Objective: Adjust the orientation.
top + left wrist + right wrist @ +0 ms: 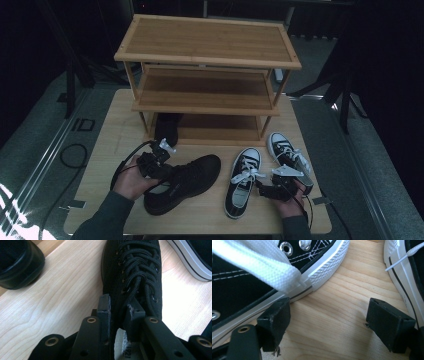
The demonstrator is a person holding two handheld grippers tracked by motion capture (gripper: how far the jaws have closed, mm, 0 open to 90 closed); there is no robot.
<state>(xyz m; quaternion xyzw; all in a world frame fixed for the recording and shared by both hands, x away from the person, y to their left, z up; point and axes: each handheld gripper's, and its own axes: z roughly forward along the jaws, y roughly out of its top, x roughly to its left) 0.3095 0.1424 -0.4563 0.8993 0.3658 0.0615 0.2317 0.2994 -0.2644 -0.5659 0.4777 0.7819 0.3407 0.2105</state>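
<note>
1. The left tool [120, 312] has its two blocky black jaws set either side of the collar wall and laces at the throat of the black lace-up shoe [135, 272]. The pads touch the fabric, but whether they press is not clear.
2. That shoe has a matte woven upper, round cord laces, small brass eyelets and a pale insole showing just behind the jaws. It lies on the desk [110, 125] with its toe pointing away from the tool.
3. A glossy, rounded black shoe [17, 265] sits ahead and to the left of this tool, at the foot of the bamboo shoe rack [207, 50].
4. The right tool [327, 322] stands wide open over bare pale wood grain, gripping nothing.
5. Its left jaw is just beside the ribbed white rubber sole of a black canvas sneaker [244, 290] with flat white woven laces and silver eyelets.
6. Its right jaw is near the second sneaker [404, 277], white-rimmed with a thin black stripe.
</note>
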